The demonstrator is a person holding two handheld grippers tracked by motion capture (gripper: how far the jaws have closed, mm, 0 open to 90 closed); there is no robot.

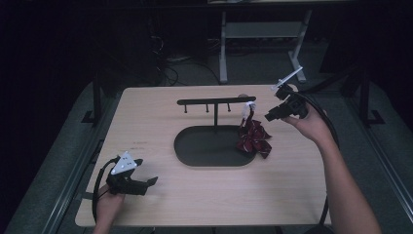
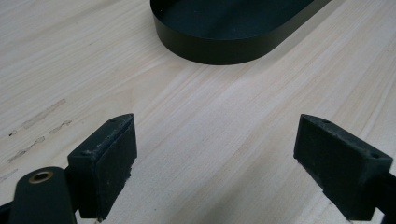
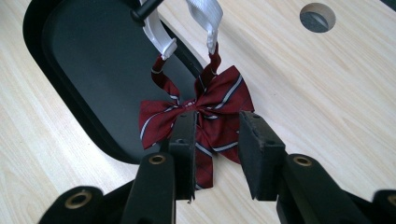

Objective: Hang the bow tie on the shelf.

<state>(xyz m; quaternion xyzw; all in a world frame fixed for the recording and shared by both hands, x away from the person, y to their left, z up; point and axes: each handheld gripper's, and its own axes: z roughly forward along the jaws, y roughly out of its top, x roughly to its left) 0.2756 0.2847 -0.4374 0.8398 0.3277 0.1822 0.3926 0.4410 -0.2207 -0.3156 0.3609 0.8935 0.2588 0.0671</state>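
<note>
A dark red striped bow tie (image 1: 253, 138) (image 3: 205, 107) hangs by a white strap (image 1: 249, 106) (image 3: 205, 14) from the right end of a black T-bar (image 1: 214, 101). The bar stands on a black oval base (image 1: 204, 146) (image 3: 84, 70). The tie's lower tails rest at the base's right rim. My right gripper (image 1: 269, 117) (image 3: 217, 121) hovers just right of the tie and points at it, jaws partly apart. The tie shows through the gap, and the pads do not press on it. My left gripper (image 1: 152, 181) (image 2: 217, 135) rests open at the table's front left, with bare wood between its jaws.
The light wooden table (image 1: 292, 185) has a round cable hole (image 3: 317, 17) behind the stand. The base's near rim (image 2: 233, 28) lies ahead of the left gripper. Small hooks hang under the T-bar. Dark floor and metal frames surround the table.
</note>
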